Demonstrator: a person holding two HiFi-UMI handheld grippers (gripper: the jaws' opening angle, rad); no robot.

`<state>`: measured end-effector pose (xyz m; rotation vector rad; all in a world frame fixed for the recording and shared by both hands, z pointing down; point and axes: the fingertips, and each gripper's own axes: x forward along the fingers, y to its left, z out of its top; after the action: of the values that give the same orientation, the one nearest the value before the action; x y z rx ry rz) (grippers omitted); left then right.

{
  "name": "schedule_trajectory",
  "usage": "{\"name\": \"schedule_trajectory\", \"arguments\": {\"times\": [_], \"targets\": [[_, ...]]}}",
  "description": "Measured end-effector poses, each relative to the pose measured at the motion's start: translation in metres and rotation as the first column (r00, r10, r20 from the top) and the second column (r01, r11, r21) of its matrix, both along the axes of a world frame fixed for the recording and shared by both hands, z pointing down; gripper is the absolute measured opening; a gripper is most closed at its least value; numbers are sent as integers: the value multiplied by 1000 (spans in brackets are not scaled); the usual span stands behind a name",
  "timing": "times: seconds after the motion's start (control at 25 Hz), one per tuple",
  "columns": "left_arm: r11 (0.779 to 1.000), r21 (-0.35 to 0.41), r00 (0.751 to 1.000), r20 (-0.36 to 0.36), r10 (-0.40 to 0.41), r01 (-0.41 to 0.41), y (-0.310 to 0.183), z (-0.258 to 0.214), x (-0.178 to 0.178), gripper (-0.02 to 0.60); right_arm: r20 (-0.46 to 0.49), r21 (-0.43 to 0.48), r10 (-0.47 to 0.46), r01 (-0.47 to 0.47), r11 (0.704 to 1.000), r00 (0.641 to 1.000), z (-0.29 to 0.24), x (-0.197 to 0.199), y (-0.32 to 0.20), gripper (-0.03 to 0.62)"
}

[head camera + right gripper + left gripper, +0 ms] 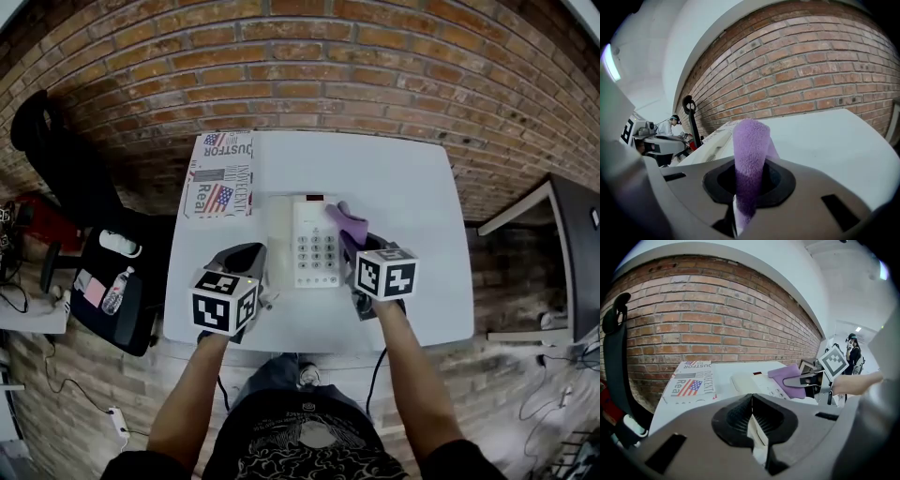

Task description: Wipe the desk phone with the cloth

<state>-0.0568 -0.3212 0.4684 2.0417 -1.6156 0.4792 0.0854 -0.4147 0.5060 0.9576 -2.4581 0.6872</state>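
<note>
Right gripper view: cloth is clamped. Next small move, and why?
Probably sweep the right gripper leftward, dragging the purple cloth across the desk phone and its keypad. Its jaws are shut on the cloth, which in the head view lies at the phone's right edge, with the keys uncovered just left of it.

Left forearm and right forearm extended forward, roughly parallel. Left gripper: jaws closed tip to tip. Right gripper: jaws clamped on purple cloth.
</note>
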Motion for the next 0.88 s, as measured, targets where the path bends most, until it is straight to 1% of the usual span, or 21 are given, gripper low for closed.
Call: {"name": "schedule_trajectory", "arguments": {"times": [0.24, 0.6, 0.88], "targets": [[1000, 5, 1000, 3, -21, 21, 25, -1, 7, 9, 3, 0, -27, 27, 1000, 1000, 1, 5, 22, 44], [998, 20, 998, 9, -56, 56, 60, -5, 10, 8, 26, -10, -45, 46, 999, 999, 4, 12, 57, 44], [997, 25, 997, 18, -79, 78, 92, -9, 20, 8, 35, -22, -64, 65, 998, 997, 7, 17, 86, 44]]}}
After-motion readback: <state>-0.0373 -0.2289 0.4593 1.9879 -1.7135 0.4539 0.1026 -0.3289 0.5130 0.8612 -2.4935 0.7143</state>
